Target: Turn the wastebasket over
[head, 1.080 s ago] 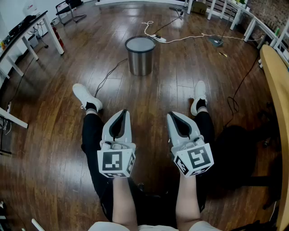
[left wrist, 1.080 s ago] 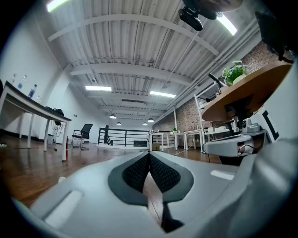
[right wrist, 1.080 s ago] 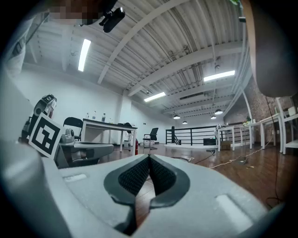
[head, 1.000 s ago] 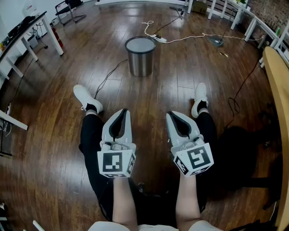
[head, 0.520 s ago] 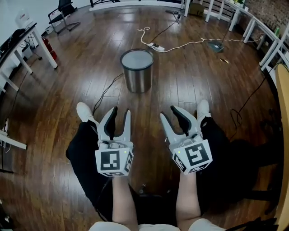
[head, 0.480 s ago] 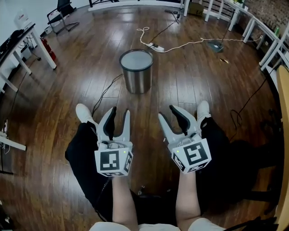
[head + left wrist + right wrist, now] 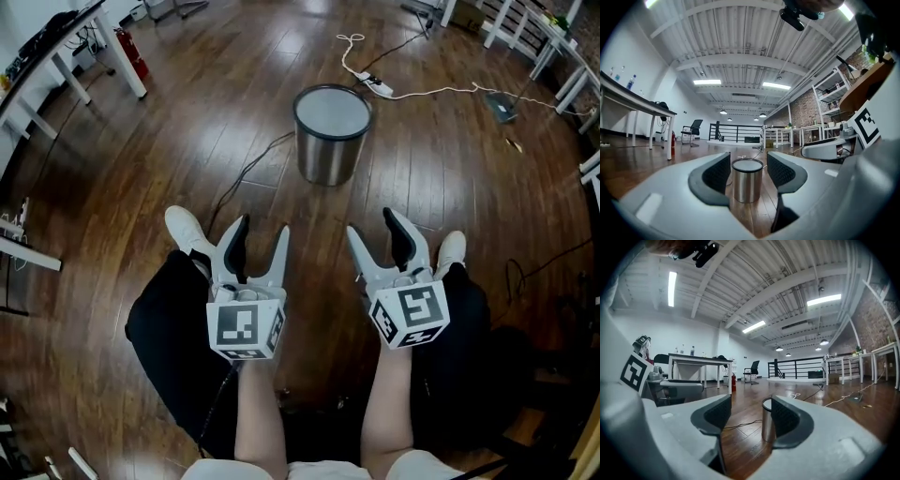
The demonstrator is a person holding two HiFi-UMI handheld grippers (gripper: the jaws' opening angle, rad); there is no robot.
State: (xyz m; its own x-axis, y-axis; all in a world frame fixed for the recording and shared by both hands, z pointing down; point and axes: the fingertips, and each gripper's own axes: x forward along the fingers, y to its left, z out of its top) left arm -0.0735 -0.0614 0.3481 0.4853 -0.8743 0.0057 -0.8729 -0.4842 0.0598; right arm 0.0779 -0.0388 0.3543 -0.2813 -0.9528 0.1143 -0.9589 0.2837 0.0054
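A round, brushed-metal wastebasket (image 7: 331, 136) stands upright on a dark wooden floor (image 7: 141, 187), its long axis vertical and its pale circular top facing up. It is not yet turned over. It lies straight ahead of the person, well apart from both hand-held grippers and roughly between their lines of aim.

The left gripper (image 7: 260, 230) points level at it: in the left gripper view the basket appears framed between the two black-padded jaws but far beyond them. Its jaws are opening, and nothing sits between them. The right gripper (image 7: 373, 225) is also released and empty, with its jaws opening. In the right gripper view the basket is half hidden behind one jaw. The right gripper looks slightly nearer to the basket, though the difference is small, so both must travel forward to reach its sides.

A black cable (image 7: 246, 173) trails from near the basket toward the person's white shoe (image 7: 187, 230). A white power strip (image 7: 375, 84) lies beyond the basket.

No brand or label shows on the basket. The gripper cubes carry black-and-white square markers but no readable words.
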